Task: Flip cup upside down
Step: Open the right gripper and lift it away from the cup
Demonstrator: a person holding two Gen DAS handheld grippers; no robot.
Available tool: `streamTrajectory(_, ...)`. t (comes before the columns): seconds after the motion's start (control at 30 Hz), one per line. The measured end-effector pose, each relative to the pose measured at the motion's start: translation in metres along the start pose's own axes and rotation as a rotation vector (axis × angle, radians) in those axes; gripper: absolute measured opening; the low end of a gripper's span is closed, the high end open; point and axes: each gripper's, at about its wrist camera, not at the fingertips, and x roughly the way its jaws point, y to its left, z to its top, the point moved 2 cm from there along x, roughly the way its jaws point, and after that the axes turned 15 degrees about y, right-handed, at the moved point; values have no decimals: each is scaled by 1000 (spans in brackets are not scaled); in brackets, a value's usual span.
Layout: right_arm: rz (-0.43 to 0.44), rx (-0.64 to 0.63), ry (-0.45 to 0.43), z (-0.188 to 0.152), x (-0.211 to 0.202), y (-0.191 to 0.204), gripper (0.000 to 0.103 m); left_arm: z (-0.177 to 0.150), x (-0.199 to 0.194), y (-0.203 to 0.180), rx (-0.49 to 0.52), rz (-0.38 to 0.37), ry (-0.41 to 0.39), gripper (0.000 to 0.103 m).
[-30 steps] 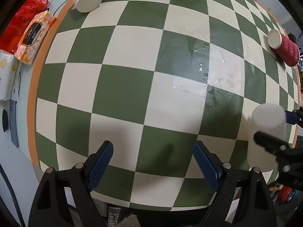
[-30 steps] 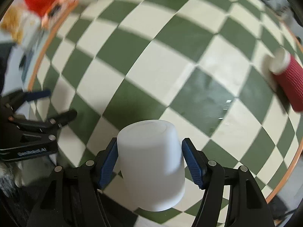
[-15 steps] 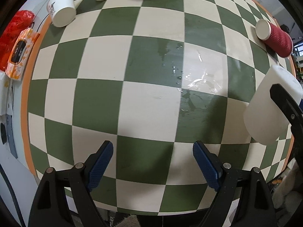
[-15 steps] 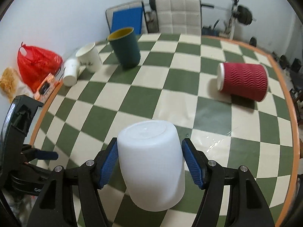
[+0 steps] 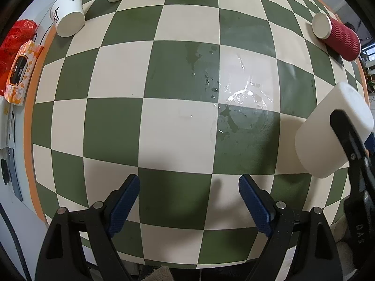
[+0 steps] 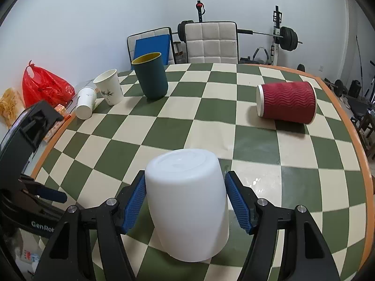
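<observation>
A white plastic cup (image 6: 187, 210) is upside down, base up, between the blue pads of my right gripper (image 6: 186, 203), which is shut on it. Its rim is at or just above the checkered table (image 6: 164, 131); I cannot tell if it touches. In the left wrist view the same cup (image 5: 328, 135) is at the right edge, tilted, with the right gripper's black finger (image 5: 351, 145) across it. My left gripper (image 5: 189, 201) is open and empty over the table's near edge.
A red ribbed cup (image 6: 286, 103) lies on its side at the far right. A dark teal cup (image 6: 151, 76) and two white paper cups (image 6: 110, 89) are at the far left. A wet patch (image 5: 241, 107) is mid-table. A wipes pack (image 5: 22, 70) and a red bag (image 6: 44, 86) lie left.
My right gripper has swung from looking down at the table to level, with the cup held base up and lowered towards the table. The left gripper has backed off a little, still open.
</observation>
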Motion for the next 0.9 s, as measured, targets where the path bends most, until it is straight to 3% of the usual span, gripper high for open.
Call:
streamTrajectory(0.3, 0, 11, -13, -18, -7, -2, 70, -19, 13, -2, 4, -1, -5, 86)
streamTrajectory(0.7, -23, 24, 67, -32, -7, -3, 70, -25, 7, -1, 11, -3, -28, 86)
streamTrajectory(0.73, -18, 33, 80, -31, -7, -3, 71, -25, 5, -1, 12, -1, -31, 86)
streamTrajectory(0.83, -20, 70, 109, -26, -16, -5, 91, -26, -4, -1, 16, 5, -50, 86)
streamTrajectory(0.9, -16, 98, 116, -21, -31, -6, 93, -29, -14, -1, 19, 14, -74, 86)
